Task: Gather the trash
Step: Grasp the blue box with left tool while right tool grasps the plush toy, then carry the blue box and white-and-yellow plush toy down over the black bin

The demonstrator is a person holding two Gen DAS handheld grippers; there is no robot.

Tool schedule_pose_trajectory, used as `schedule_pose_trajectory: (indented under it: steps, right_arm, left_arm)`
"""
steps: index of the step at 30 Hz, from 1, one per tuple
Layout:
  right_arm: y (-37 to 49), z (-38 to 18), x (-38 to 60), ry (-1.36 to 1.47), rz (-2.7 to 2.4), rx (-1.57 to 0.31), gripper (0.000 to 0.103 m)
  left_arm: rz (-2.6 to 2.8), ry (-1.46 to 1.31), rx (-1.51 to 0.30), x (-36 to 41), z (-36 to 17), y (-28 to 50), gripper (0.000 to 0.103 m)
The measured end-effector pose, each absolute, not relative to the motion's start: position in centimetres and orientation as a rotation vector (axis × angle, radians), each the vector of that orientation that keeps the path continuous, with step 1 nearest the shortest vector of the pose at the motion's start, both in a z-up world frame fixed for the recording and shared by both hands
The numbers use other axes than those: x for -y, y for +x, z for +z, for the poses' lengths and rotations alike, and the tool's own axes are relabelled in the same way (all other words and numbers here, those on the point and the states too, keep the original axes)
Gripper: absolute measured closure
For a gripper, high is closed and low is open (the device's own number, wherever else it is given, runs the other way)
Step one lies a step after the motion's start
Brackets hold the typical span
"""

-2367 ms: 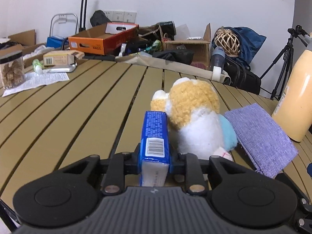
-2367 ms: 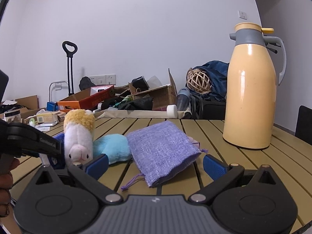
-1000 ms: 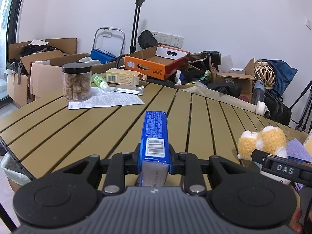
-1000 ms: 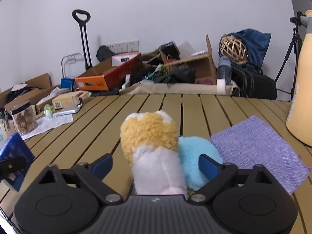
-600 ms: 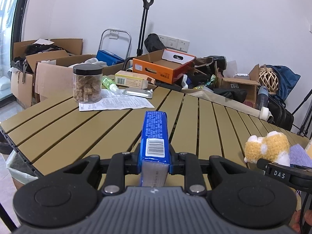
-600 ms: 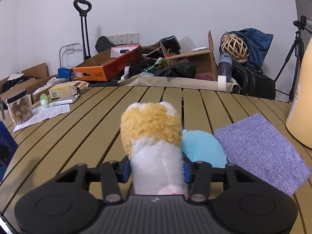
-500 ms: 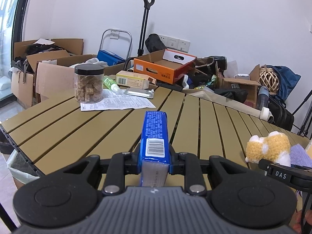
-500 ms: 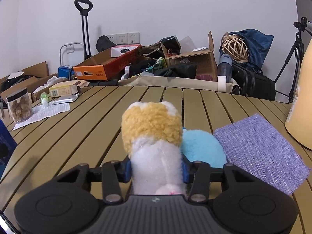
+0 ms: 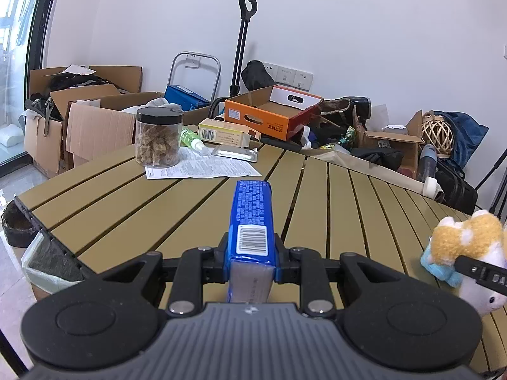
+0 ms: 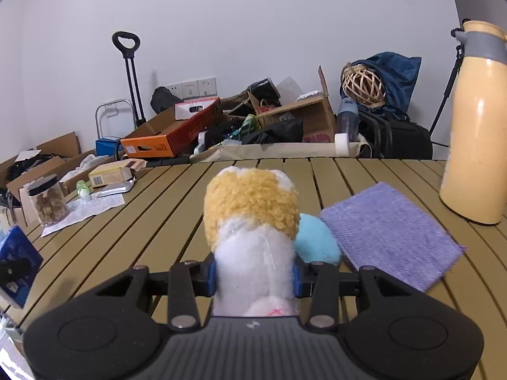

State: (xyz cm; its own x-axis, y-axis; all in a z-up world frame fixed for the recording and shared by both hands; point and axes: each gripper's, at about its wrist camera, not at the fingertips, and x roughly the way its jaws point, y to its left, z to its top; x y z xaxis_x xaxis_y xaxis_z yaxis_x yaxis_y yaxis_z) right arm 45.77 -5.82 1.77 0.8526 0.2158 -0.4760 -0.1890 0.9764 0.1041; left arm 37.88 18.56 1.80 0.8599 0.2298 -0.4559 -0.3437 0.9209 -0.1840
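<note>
My left gripper (image 9: 252, 261) is shut on a blue tissue packet (image 9: 252, 218) with a barcode label, held above the slatted wooden table (image 9: 133, 209). The packet also shows at the left edge of the right wrist view (image 10: 17, 253). My right gripper (image 10: 253, 274) is shut on a plush toy (image 10: 253, 221) with a yellow curly head, white body and light blue part. The toy also shows at the right in the left wrist view (image 9: 465, 247). A bin with a light bag (image 9: 44, 262) sits below the table's left edge.
On the table are a jar of snacks (image 9: 158, 139), a printed paper sheet (image 9: 202, 167), a green bottle (image 9: 191, 136), a yellow box (image 9: 225, 133), a purple cloth pouch (image 10: 389, 231) and a tall yellow thermos (image 10: 478, 126). Cardboard boxes and bags crowd the floor behind.
My right gripper has closed on the plush toy and lifted it slightly. My left gripper has carried the blue packet left, toward the table's left edge and the bin.
</note>
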Motion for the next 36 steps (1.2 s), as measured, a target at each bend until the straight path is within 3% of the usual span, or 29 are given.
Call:
schedule_pose_trajectory:
  steps: [23,36]
  right_arm:
    - [31.4,2.6,11.1,0.004,0.302,-0.497,0.062]
    - [25.2,-2.1,15.4,0.045,0.306,-0.602,0.062]
  left_arm:
    - [0.126,-0.232,-0.457,-11.7,0.5,28.5,0.079]
    - [0.034,-0.126,-0.503,-6.4,-2.3,22.7,0.079]
